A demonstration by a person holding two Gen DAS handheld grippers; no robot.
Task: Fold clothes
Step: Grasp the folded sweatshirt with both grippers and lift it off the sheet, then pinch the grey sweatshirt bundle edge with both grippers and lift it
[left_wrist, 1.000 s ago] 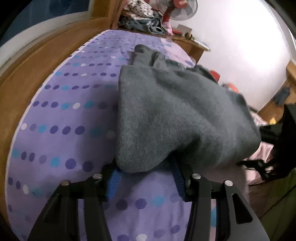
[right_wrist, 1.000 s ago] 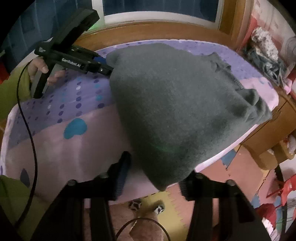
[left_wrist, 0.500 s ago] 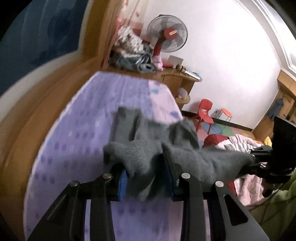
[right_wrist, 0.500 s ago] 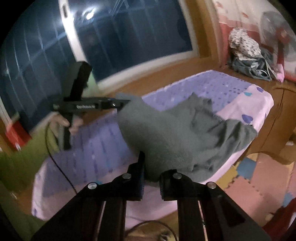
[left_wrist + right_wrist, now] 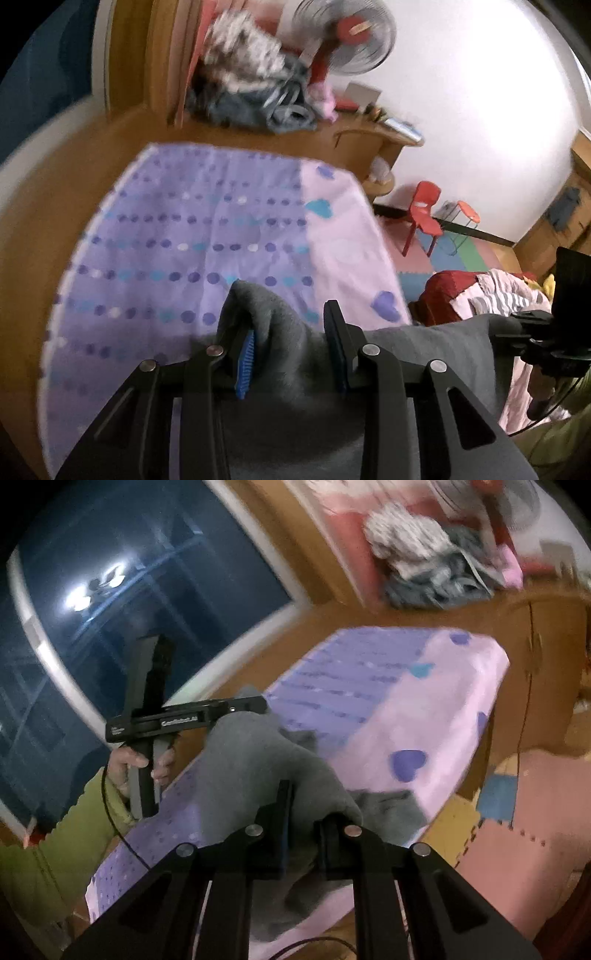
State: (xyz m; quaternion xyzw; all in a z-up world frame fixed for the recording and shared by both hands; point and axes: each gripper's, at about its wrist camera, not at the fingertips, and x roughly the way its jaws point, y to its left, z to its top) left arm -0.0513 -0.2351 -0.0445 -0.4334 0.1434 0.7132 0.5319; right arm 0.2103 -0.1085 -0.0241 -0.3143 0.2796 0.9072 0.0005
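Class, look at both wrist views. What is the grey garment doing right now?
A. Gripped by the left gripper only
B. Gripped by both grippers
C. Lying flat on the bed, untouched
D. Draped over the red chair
B: the grey garment is bunched in the left gripper and clamped in the right gripper.

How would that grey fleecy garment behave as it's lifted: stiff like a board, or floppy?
Probably very floppy: the grey garment sags between the left gripper and right gripper, bunching at each grip. It looks thick and fuzzy, so the pads likely hold it without slipping. Likely light, though loose parts trail on the bed sheet.
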